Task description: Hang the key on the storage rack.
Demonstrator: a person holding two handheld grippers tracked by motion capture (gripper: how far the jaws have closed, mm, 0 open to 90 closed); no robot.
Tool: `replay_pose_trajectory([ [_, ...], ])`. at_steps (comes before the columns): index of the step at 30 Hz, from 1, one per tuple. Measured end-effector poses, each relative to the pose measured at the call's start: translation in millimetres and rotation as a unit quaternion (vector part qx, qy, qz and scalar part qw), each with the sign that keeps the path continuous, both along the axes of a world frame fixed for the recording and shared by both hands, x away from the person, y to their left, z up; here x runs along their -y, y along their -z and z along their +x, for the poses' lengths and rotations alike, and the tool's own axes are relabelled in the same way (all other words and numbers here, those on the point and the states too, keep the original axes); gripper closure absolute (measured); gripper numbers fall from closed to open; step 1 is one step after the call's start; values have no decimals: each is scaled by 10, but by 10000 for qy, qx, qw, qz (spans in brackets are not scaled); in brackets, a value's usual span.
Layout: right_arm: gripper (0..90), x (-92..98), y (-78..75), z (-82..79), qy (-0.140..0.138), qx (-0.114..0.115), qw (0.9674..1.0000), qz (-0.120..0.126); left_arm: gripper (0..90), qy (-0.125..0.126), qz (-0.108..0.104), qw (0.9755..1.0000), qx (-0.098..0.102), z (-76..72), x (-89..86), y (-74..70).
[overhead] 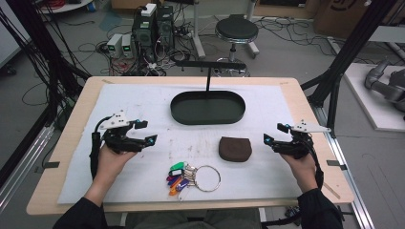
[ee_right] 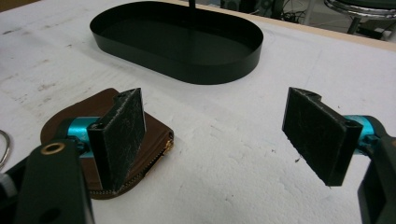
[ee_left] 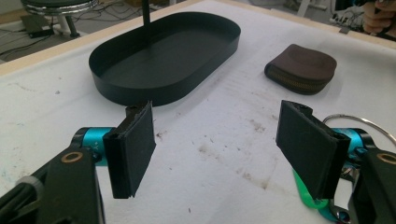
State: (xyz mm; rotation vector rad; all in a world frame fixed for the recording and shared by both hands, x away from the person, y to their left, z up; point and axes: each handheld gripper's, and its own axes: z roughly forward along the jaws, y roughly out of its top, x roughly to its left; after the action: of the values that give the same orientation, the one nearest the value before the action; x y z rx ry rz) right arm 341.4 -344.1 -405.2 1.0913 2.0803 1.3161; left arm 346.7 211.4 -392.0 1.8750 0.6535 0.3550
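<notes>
Colourful key tags (overhead: pixel 177 179) on a big metal ring (overhead: pixel 207 178) lie closest to me on the white cloth (overhead: pixel 143 102). My left gripper (overhead: pixel 145 132) and my right gripper (overhead: pixel 275 133) both hang wide open, holding nothing. Between them sits the brown pouch (overhead: pixel 235 149), just beside my right gripper. Farther off stands the black oval tray (overhead: pixel 208 108)

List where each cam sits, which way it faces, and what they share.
High view: above the person's side, facing forward and down; both forearms, left gripper and right gripper.
Left gripper view: on the left gripper, facing the tray; open jaws.
Right gripper view: on the right gripper, open jaws.
Shared: tray, brown pouch.
</notes>
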Motion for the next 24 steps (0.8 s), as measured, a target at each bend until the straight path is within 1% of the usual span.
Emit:
replay_pose_trajectory([
  [2, 218, 3, 3, 5, 14, -14, 10000, -10, 281, 8, -33, 10000, -23, 4, 14, -9],
  [6, 218, 11, 4, 10, 37, -5, 10000, -13, 281, 73, -31, 10000, -30, 7, 43, -24],
  [9, 218, 23, 4, 4, 51, -8, 10000, -7, 281, 229, -70, 9997, -24, 18, 120, -45],
  [10, 218, 23, 4, 4, 51, -8, 10000, -7, 281, 229, -70, 9997, -24, 18, 120, -45],
  [11, 218, 36, 0, -3, 83, 20, 10000, -8, 281, 311, -71, 9995, -22, 25, 177, -55],
  [12, 218, 42, -2, -12, 105, -4, 9999, 13, 281, 311, -71, 9995, -22, 25, 177, -55],
  [15, 242, 74, 0, -29, 145, 53, 9999, -13, 281, 454, -161, 9988, -75, 30, 271, -58],
  [16, 244, 87, 2, -38, 155, 56, 9999, -9, 281, 543, -164, 9983, -119, 33, 344, -54],
  [17, 244, 101, 2, -43, 183, 41, 9998, -7, 281, 543, -164, 9983, -119, 33, 344, -54],
  [18, 244, 101, 2, -43, 183, 41, 9998, -7, 281, 600, -171, 9980, -136, 36, 383, -50],
  [19, 244, 132, 4, -46, 234, 52, 9997, 15, 281, 708, -107, 9973, -186, 39, 464, -58],
  [20, 244, 145, 2, -49, 261, 58, 9996, 6, 281, 784, -85, 9967, -195, 44, 502, -65],
  [24, 244, 173, 4, -55, 315, 69, 9995, 51, 281, 968, -74, 9950, -215, 48, 659, -76],
])
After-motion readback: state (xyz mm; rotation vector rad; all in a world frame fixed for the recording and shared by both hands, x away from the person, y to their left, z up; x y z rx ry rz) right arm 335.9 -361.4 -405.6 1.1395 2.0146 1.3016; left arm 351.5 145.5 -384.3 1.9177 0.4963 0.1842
